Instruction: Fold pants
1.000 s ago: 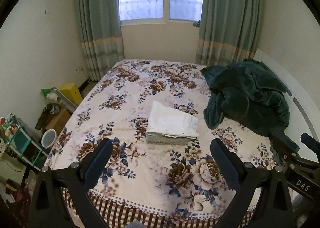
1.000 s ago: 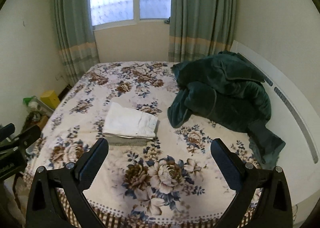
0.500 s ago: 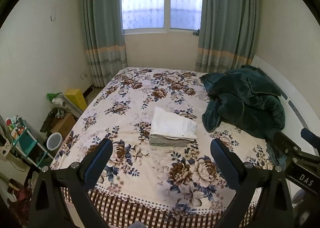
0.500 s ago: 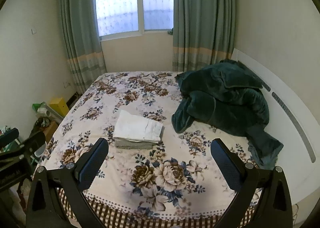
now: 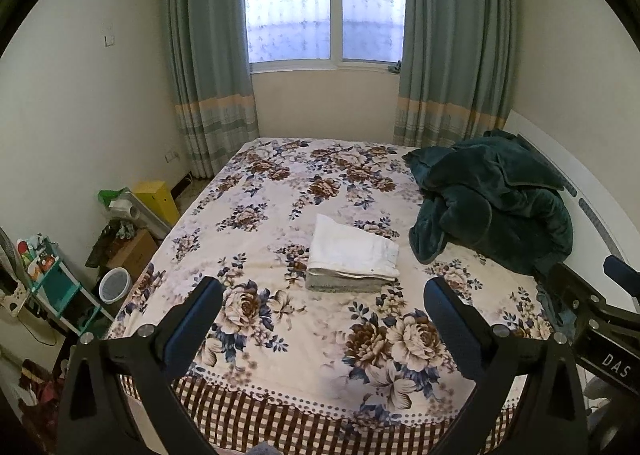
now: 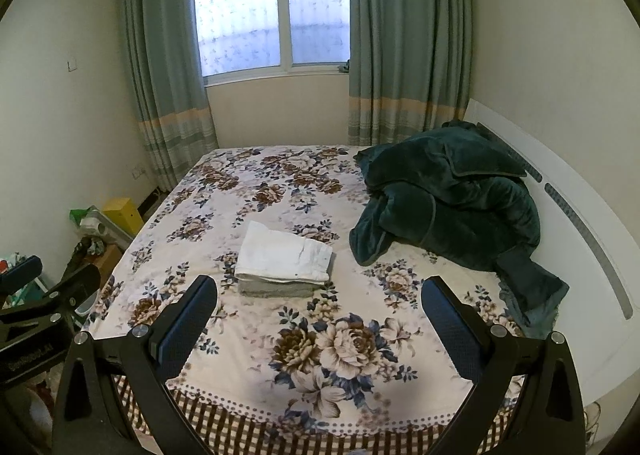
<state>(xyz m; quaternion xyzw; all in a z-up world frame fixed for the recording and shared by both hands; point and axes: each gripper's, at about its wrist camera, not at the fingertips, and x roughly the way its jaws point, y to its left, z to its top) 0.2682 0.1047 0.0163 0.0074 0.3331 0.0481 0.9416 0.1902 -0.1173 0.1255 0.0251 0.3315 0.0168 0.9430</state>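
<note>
White pants [image 5: 354,251] lie folded in a neat rectangle on top of a folded grey garment [image 5: 342,284] in the middle of the floral bed [image 5: 304,339]. The stack also shows in the right wrist view [image 6: 284,255]. My left gripper [image 5: 322,319] is open and empty, held back beyond the bed's near edge, well short of the stack. My right gripper [image 6: 318,319] is open and empty too, at about the same distance. Each gripper shows at the edge of the other's view.
A dark green blanket [image 5: 492,199] is heaped on the bed's right side by the white headboard [image 6: 580,223]. Left of the bed stand a yellow box [image 5: 158,197], a cardboard box [image 5: 134,251], a white bin [image 5: 114,283] and a teal shelf [image 5: 52,287]. Curtains and a window are behind.
Both grippers have drawn back and up from the bed; the folded stack looks smaller and farther, and more of the room and the bed's checked edge shows. The stack has not moved.
</note>
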